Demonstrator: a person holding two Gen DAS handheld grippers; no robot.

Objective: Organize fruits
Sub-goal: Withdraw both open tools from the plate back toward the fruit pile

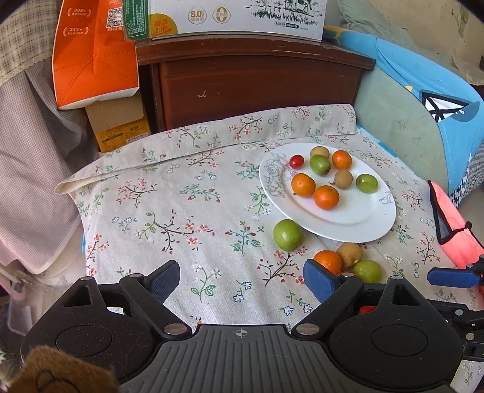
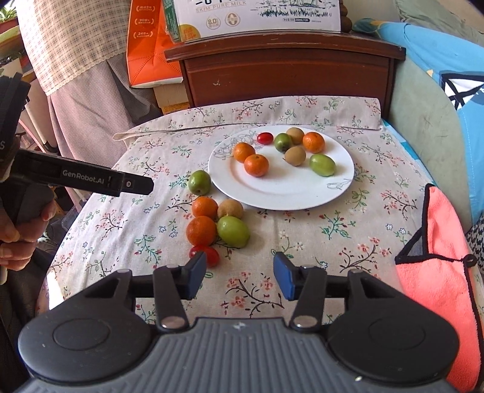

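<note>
Floral cloth (image 2: 317,241), "SKIM PURE MILK" carton (image 2: 257,15)

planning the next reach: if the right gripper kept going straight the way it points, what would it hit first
Probably the bare tablecloth: the right gripper stands open over empty cloth. The green fruit and cherry tomatoes lie just left of that line, the plate farther on. Depth is unclear.

Both wrist cameras are looking steeply down past their own fingers, left view placing the white plate (image 1: 357,225) at centre right, right view centring it closer, both sharing the floral cloth (image 2: 302,241) and wooden cabinet (image 1: 257,81).
</note>
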